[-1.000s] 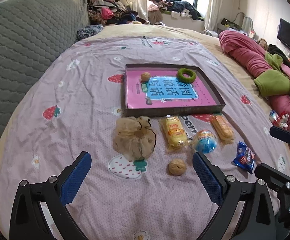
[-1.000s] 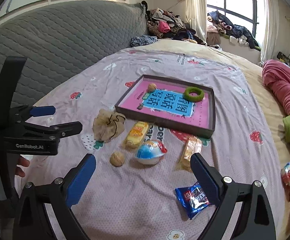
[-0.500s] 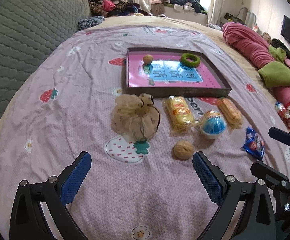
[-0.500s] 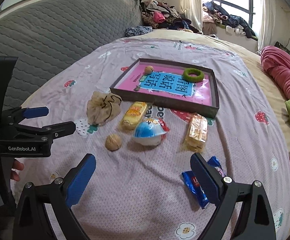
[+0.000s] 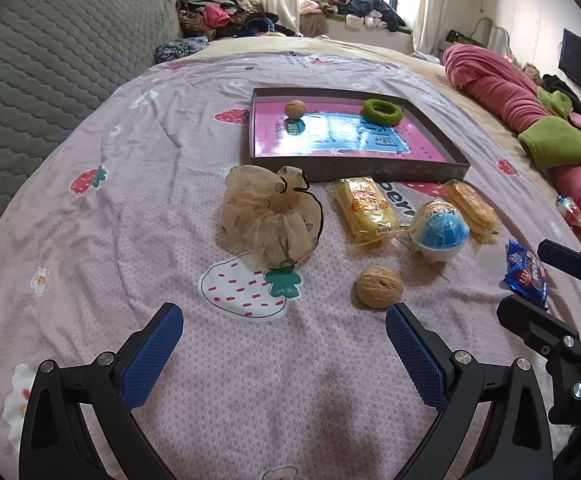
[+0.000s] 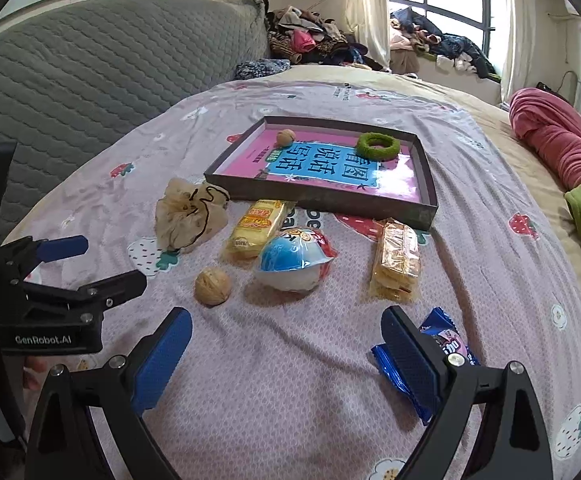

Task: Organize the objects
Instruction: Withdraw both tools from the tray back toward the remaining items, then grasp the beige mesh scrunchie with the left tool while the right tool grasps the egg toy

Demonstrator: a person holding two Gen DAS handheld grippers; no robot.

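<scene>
On the bedspread [image 5: 130, 208] lie two walnuts, one loose [image 5: 379, 292], one [image 5: 293, 109] in the tray [image 5: 354, 168] beside one green ring [image 5: 381, 112]. Both tongs, left gripper [image 5: 284, 330] and right gripper [image 6: 286, 332], gape wide, holding nothing.

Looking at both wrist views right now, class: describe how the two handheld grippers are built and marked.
Left gripper and right gripper match: black angular frames with silver screws, and two fingers faced with textured blue pads. In the right wrist view, the left gripper's body carries white "GenRobot.AI" lettering.

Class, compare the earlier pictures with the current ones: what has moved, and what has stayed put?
Both grippers, left gripper and right gripper, moved forward and lower toward the snacks, jaws open throughout, nothing grasped. The walnut, jelly cup and tray stayed put.
</scene>
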